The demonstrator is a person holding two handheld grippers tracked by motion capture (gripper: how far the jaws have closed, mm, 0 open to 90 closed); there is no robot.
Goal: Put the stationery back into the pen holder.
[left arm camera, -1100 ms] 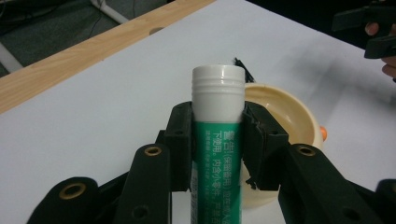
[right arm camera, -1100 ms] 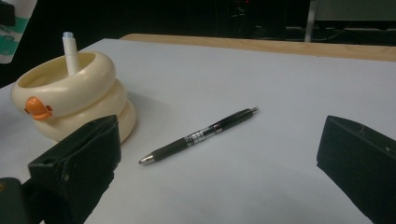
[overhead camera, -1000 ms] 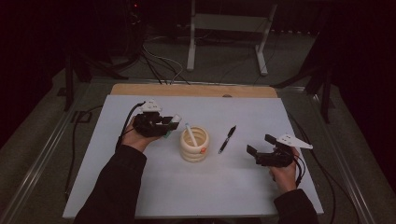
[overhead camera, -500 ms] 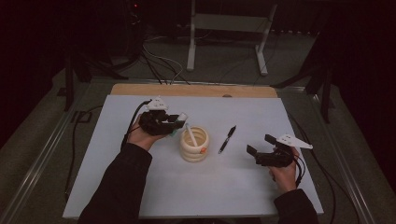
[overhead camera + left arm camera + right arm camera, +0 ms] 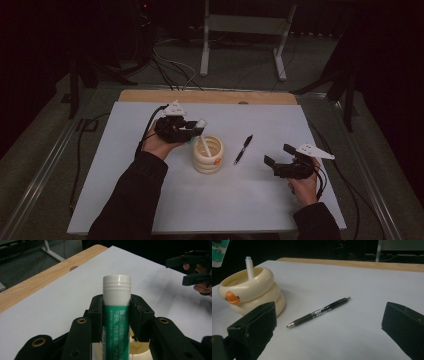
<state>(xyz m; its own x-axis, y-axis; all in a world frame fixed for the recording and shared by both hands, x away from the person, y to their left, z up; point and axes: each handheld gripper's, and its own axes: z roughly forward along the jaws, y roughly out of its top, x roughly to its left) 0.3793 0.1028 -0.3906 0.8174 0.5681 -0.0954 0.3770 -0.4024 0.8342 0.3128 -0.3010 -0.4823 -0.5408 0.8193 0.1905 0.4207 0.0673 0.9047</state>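
A green-and-white glue stick [image 5: 116,315] sits pinched between the jaws of the left gripper [image 5: 196,131], white cap end pointing out past the fingertips, its long axis running along the gripper's own line. In the high view the stick lies near level at centre frame, its cap just above and left of the cream ring-shaped duck holder [image 5: 208,156], which already carries a white pen-like stick [image 5: 204,146] leaning in its opening. The holder lies directly below and slightly right of the held stick, so dropping it in calls for tipping that long axis upright over the opening; the left hand is plainly the nearer one. To the holder's right a black click pen [image 5: 243,149] lies flat on the white table sheet [image 5: 150,210], tip toward the bottom of the frame. Lower right, the right gripper [image 5: 281,156] hovers with jaws spread wide and empty. Compared with a second ago, the left gripper has shifted rightward toward the holder; the right one has not moved.
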